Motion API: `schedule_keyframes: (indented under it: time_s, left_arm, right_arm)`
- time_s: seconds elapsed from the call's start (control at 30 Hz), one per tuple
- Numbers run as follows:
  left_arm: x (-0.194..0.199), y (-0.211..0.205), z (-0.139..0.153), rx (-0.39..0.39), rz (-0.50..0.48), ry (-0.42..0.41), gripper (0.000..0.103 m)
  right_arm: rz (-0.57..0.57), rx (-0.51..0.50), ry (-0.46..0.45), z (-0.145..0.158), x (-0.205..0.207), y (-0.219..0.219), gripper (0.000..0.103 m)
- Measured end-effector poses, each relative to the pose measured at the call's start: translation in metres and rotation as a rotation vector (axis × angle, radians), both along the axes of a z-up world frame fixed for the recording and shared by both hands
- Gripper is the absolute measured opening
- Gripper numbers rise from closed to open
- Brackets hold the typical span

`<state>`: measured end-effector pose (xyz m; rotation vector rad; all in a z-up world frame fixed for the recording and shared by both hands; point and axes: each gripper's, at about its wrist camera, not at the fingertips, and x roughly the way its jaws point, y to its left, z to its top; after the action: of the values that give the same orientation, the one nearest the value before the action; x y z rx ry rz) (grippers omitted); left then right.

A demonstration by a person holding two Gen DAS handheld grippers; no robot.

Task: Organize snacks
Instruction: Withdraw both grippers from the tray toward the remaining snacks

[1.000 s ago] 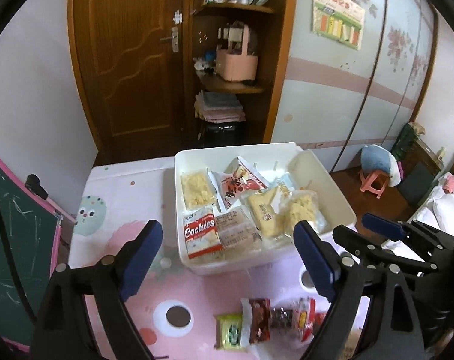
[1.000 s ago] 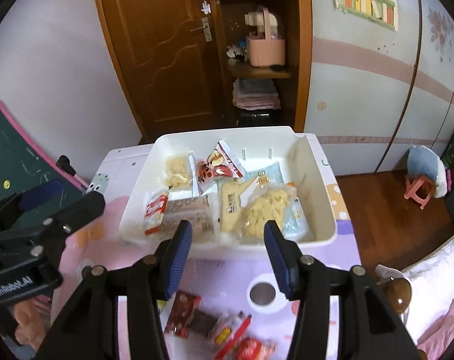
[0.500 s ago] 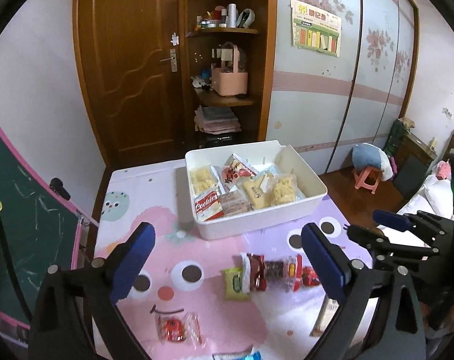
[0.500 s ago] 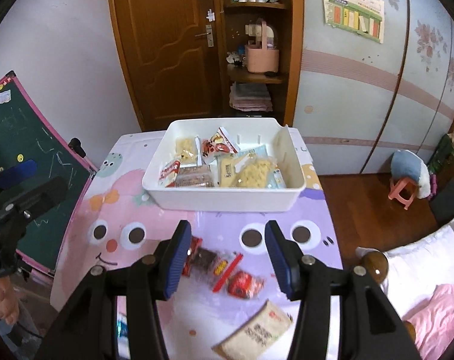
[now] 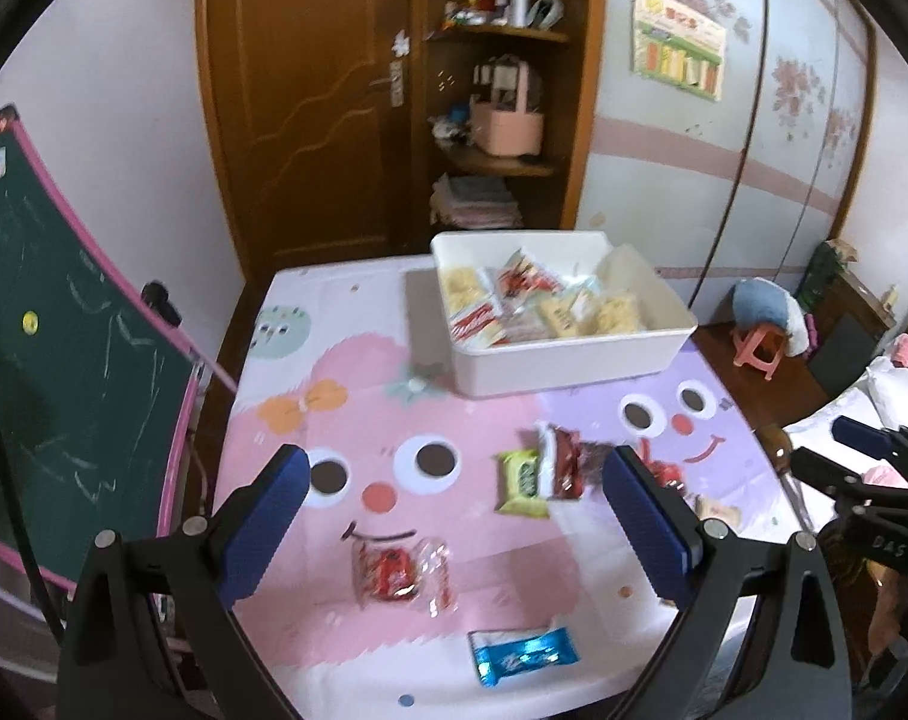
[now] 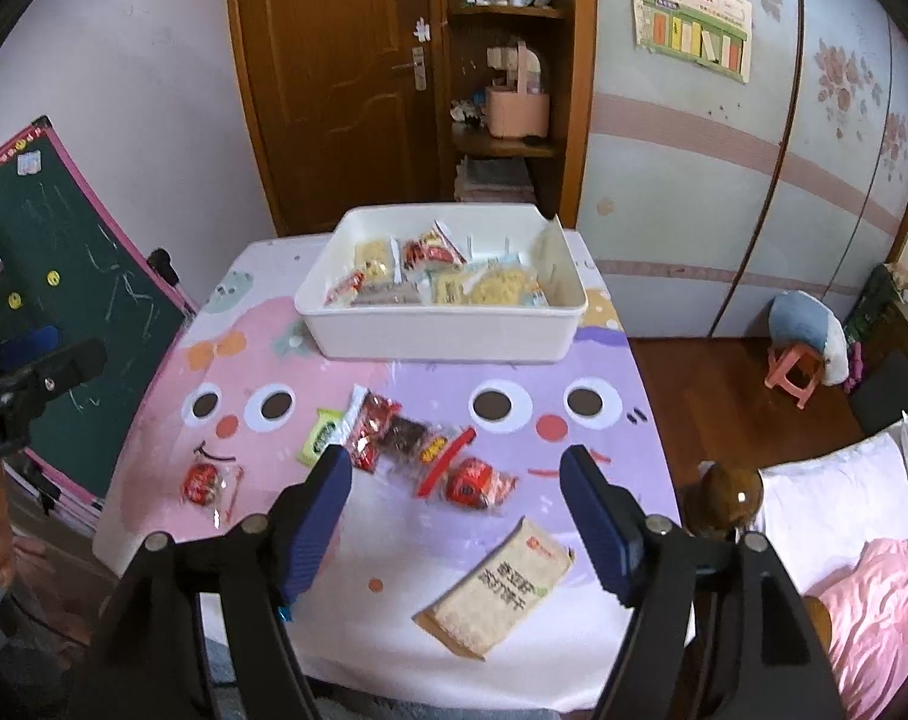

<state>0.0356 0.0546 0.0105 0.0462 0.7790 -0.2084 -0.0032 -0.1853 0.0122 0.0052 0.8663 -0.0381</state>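
A white bin (image 5: 574, 354) (image 6: 442, 333) holding several snack packs stands at the far side of the cartoon-print table. Loose snacks lie nearer: a red candy in clear wrap (image 5: 394, 570) (image 6: 205, 483), a green pack (image 5: 523, 483) (image 6: 322, 435), red and dark packs (image 5: 565, 462) (image 6: 394, 432), a red round pack (image 6: 475, 483), a blue pack (image 5: 523, 654) and a tan pack (image 6: 499, 582). My left gripper (image 5: 454, 516) is open and empty above the near table. My right gripper (image 6: 457, 516) is open and empty above the tan pack.
A green chalkboard (image 5: 64, 360) leans at the table's left. A wooden door and shelf (image 6: 502, 90) stand behind. A pink stool (image 6: 796, 369) and a bed with a pink cover (image 6: 874, 600) are at the right.
Both grippers have pulled back from the bin toward the near edge of the table. More loose snacks have come into view. Both stay open and empty.
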Motion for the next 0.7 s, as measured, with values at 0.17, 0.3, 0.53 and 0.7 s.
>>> schedule_keyframes:
  time_s: [0.17,0.3,0.53,0.7]
  left_arm:
    - [0.01,0.017,-0.03,-0.002,0.025,0.072,0.098]
    - [0.016,0.023,-0.057,0.001,0.039,0.118,0.098]
    - [0.031,0.025,-0.121,0.009,0.068,0.251,0.098]
    - [0.041,0.025,-0.155,0.037,0.087,0.31,0.098]
  right_arm:
    - [-0.05,0.034,0.062,-0.026,-0.001,-0.007,0.072]
    - [-0.088,0.078,0.132,-0.051,0.001,-0.015,0.072]
    - [-0.205,0.174,0.282,-0.107,0.005,-0.037,0.072]
    - [-0.289,0.241,0.367,-0.14,0.002,-0.053,0.072]
